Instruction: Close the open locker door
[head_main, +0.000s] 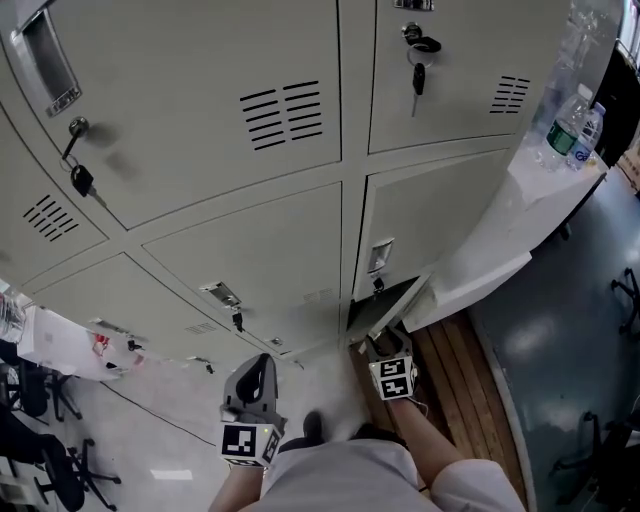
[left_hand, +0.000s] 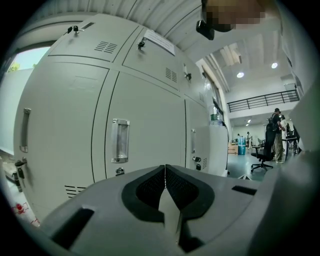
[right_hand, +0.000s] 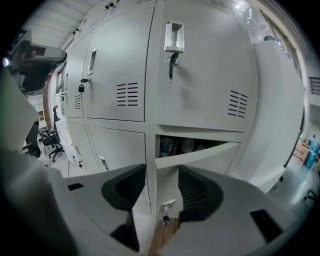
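Note:
The open locker door (head_main: 440, 215) is the lower right one in the bank of grey lockers, with a dark gap under its left corner. In the right gripper view the door (right_hand: 200, 157) swings out from its left edge, and cans and bottles (right_hand: 175, 146) show inside. Its handle and key (right_hand: 166, 207) sit between my jaws. My right gripper (right_hand: 156, 190) is open with nothing held, close in front of the door; it is also seen in the head view (head_main: 385, 343). My left gripper (left_hand: 165, 175) is shut and holds nothing, left of the door and apart from it (head_main: 258, 368).
A white counter (head_main: 500, 230) with water bottles (head_main: 575, 125) stands right of the lockers. Wooden floor boards (head_main: 455, 385) run beneath it. Keys hang from upper locks (head_main: 418, 72) (head_main: 80, 178). Office chairs (head_main: 40, 440) stand at the left. A person (left_hand: 276, 132) is far off.

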